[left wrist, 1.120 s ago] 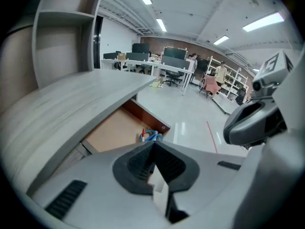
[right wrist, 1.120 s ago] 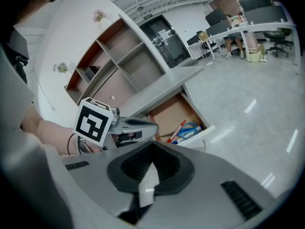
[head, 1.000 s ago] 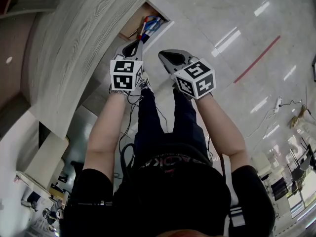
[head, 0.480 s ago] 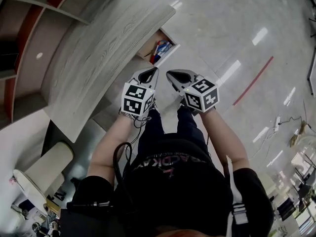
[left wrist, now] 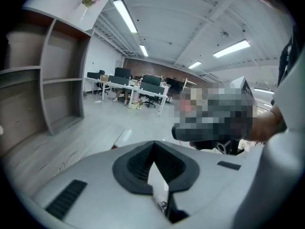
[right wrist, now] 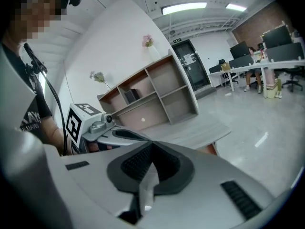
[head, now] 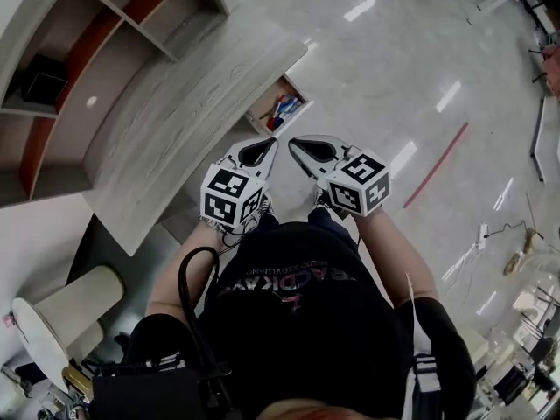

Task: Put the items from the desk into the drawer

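main worry from here, imo: the small open wooden drawer [head: 265, 105] under the edge of the pale grey wood-grain counter [head: 175, 138] sticks out into the walkway. a shin or the black cable dangling off the left wrist [head: 188, 278] could catch it. the blue and red bits [head: 284, 108] piled inside might also jam if they sit higher than the drawer front (can't tell from this far up). the left tongs [left wrist: 153, 144] are pinched together with nothing in them, and so are the right tongs [right wrist: 151, 144]. both are held out in front of the person, well apart from the drawer. the counter top looks bare, so i'd guess everything's already in the drawer. around it there's a grey and red open shelf unit [head: 114, 24] with a black box [head: 42, 84] in one cubby, and a white round stool-ish thing [head: 61, 309]. nothing's blocking the way to the drawer, just glossy floor [head: 394, 51].
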`<state>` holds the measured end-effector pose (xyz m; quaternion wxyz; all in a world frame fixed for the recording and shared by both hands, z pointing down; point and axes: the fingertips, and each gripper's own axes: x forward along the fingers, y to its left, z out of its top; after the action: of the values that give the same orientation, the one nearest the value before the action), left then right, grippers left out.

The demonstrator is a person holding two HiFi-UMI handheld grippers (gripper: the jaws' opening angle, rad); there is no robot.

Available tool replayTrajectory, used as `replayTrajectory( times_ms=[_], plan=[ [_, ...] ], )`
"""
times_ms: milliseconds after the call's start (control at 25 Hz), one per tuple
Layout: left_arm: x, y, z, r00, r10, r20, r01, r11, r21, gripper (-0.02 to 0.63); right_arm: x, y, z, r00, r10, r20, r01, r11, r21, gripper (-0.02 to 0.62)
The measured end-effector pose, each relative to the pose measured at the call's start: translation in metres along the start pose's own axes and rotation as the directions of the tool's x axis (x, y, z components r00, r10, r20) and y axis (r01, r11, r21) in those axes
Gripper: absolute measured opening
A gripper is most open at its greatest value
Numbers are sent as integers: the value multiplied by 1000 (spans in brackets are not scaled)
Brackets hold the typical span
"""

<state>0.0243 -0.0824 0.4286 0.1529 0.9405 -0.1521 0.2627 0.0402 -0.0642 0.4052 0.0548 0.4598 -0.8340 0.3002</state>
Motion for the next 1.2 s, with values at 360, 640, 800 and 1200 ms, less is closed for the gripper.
replayTrajectory(
  times_ms=[360,640,800,1200],
  plan=[
    [-30,-21,12,997,-69,35,70,997,-32,11,-9,41,25,999,21,25,-20,998,-60,12],
    [-32,-30,14,996,-79,50,80,997,-19,11,-13,48,16,999,28,26,-27,999,-34,12],
    [-32,-30,16,995,-86,57,87,996,-16,11,-13,49,17,999,24,26,-23,999,-41,12],
    [-29,-34,11,993,-106,44,107,994,-37,11,-15,48,9,999,21,26,-21,1000,1,12]
  ],
)
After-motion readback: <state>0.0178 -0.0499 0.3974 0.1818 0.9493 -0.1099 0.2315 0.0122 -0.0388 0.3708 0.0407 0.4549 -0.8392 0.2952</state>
